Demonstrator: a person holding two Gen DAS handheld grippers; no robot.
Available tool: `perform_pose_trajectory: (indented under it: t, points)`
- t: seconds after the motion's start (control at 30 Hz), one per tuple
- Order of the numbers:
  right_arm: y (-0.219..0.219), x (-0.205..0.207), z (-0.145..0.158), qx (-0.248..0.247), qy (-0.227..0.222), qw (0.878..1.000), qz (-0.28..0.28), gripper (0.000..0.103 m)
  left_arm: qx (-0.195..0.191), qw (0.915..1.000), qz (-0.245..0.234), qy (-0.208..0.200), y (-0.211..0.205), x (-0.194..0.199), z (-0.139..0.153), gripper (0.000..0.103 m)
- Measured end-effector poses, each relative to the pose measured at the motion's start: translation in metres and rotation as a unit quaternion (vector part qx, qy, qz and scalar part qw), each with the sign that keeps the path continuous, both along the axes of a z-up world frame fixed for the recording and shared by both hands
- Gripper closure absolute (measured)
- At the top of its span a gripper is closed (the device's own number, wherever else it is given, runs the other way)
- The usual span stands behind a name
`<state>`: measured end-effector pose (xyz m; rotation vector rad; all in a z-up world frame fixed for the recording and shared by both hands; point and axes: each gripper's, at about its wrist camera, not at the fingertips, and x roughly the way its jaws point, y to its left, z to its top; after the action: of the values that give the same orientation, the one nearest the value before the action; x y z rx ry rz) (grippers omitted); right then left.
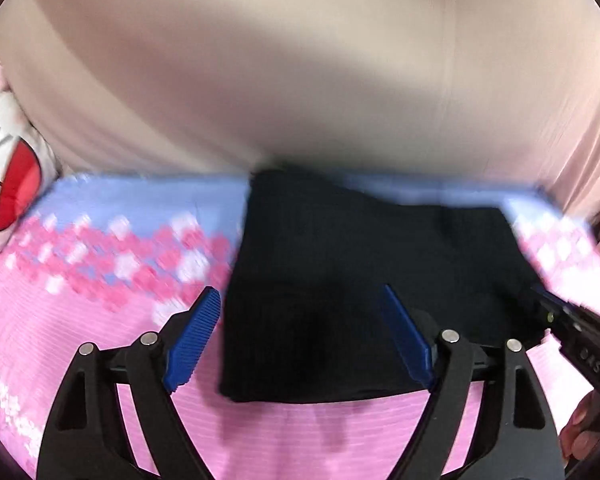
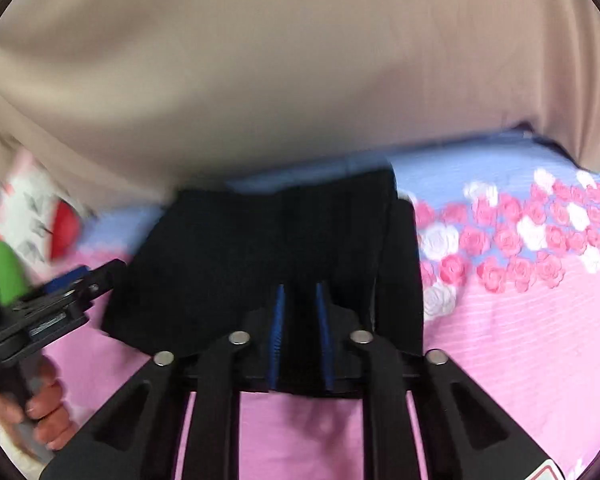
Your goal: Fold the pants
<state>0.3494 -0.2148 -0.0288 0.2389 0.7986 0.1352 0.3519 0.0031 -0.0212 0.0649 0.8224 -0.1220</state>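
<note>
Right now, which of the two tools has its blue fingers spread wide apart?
The left tool. Its blue fingers stand far apart over the near-left corner of the black pants. The right tool has its fingers drawn in close, nearly parallel, at the pants' near edge.

Matt black ribbed cloth pants point(image 1: 340, 280)

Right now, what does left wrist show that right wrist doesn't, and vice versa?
Left wrist only: the left gripper head-on, fingers spread wide across the near left part of the black pants, and the pants' left edge clear of it.

Right wrist only: the right gripper, fingers shut with a fold of pants between them, and sharp rose print on the sheet.

Both: folded black pants, pink-and-blue bedsheet, beige curtain, a cushion with a red patch.
</note>
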Motion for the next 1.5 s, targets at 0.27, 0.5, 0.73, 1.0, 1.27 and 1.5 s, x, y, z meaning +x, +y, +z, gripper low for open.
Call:
perform_pose_trajectory:
  t: [0.27,0.5,0.73,1.0,1.27,1.5]
  points:
    - [0.005,-0.014,0.009,-0.024,-0.020,1.000,0.002,0.100,-0.009,0.9998,0.015,0.009,0.018,-0.003,-0.018,0.022]
    - [0.000,-0.047,0.012,-0.021,-0.017,0.999,-0.031,0.090,0.059,0.9964,0.025,-0.055,0.014,-0.056,0.013,0.020]
    - [0.020,-0.138,0.039,-0.027,-0.074,0.995,-0.059,0.064,0.066,0.9925,0.037,-0.096,0.022,-0.124,0.041,0.009]
    - [0.037,-0.204,0.025,-0.058,-0.087,0.991,-0.078,0.039,0.037,0.9944,0.027,-0.095,0.035,-0.182,0.044,0.005]
    - [0.053,-0.235,0.017,-0.063,-0.080,0.993,-0.062,0.029,0.018,0.9953,0.036,-0.089,0.047,-0.221,0.033,0.005]
    - [0.059,-0.244,0.009,-0.066,-0.068,0.994,-0.056,0.028,0.010,0.9953,0.034,-0.089,0.055,-0.236,0.024,0.005]
